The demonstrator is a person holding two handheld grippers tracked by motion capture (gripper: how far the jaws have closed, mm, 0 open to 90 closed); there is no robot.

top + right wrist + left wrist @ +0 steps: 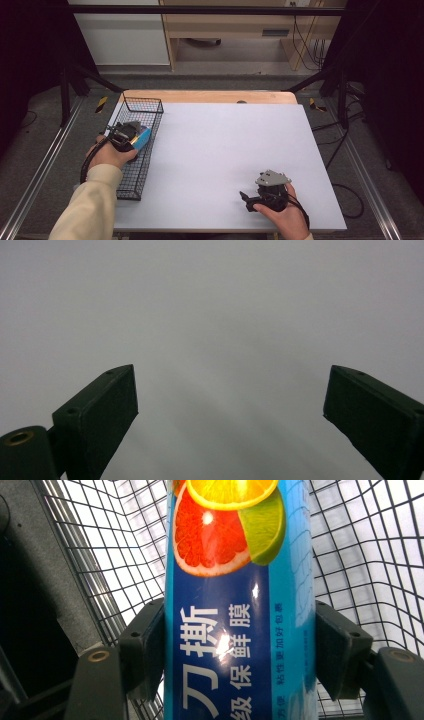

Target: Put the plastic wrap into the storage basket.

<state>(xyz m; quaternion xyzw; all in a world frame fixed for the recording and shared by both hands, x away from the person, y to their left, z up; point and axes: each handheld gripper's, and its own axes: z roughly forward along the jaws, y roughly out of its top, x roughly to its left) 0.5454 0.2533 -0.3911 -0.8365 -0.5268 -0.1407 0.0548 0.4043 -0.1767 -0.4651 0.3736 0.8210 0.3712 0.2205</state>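
Between the black left tongs (240,645), a blue box (240,605) printed with orange, red and green citrus slices and white lettering; black wire basket (150,107) around it.

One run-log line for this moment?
left gripper: shut on blue box over wire basket | right gripper: open, nothing held, above white table

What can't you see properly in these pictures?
- Blue box: in the left gripper view its top and bottom run off the frame edges, so the printing is cut short.
- Same box in the high view: the left gripper and hand cover most of it.
- Basket floor under the box: hidden by the box in the left gripper view.
- Right gripper in the high view: too small to judge its jaws.
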